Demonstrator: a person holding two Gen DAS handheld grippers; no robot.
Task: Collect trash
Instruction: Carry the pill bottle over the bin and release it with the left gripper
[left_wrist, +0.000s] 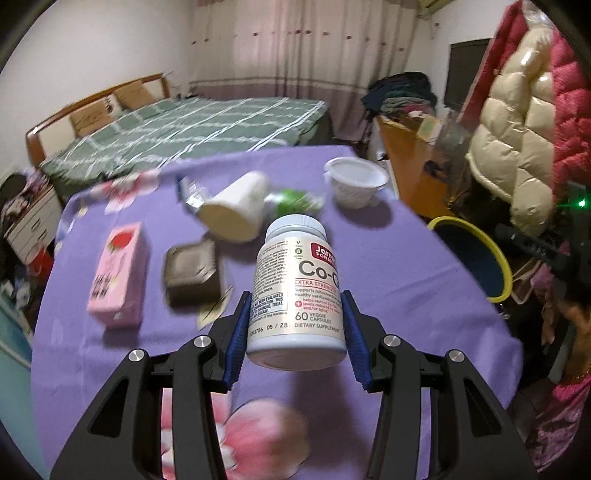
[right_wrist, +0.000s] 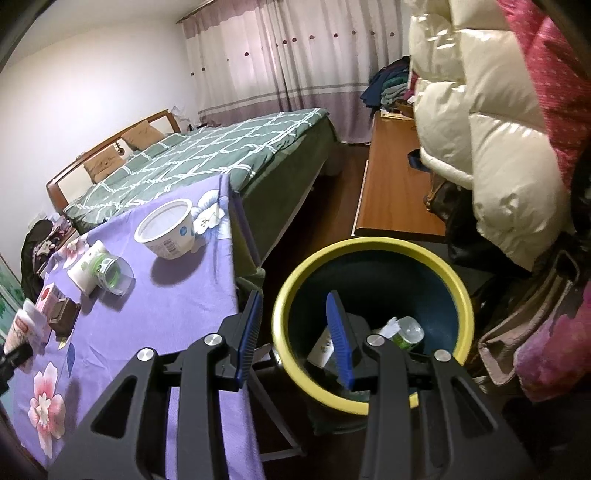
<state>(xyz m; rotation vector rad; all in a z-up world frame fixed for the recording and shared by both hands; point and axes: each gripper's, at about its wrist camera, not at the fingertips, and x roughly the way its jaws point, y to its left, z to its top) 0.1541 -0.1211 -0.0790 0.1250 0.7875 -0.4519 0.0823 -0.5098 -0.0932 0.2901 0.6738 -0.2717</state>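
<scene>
1. Purple tablecloth (left_wrist: 388, 258) fills my left wrist view, its far edge at upper centre; bare cloth lies at right. My left gripper (left_wrist: 295, 328) clamps the supplement bottle (left_wrist: 297, 291) at centre frame, upright, cap tipped away.
2. Right wrist view: table edge runs down the centre-left. My right gripper (right_wrist: 293, 339) stands part-open, empty, over the yellow-rimmed bin (right_wrist: 373, 317).

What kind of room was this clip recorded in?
Almost certainly a home bedroom. A bed with a green checked cover fills the back, long curtains cover the far wall, and puffer jackets hang at the right. The work happens on a table under a purple floral cloth.
</scene>
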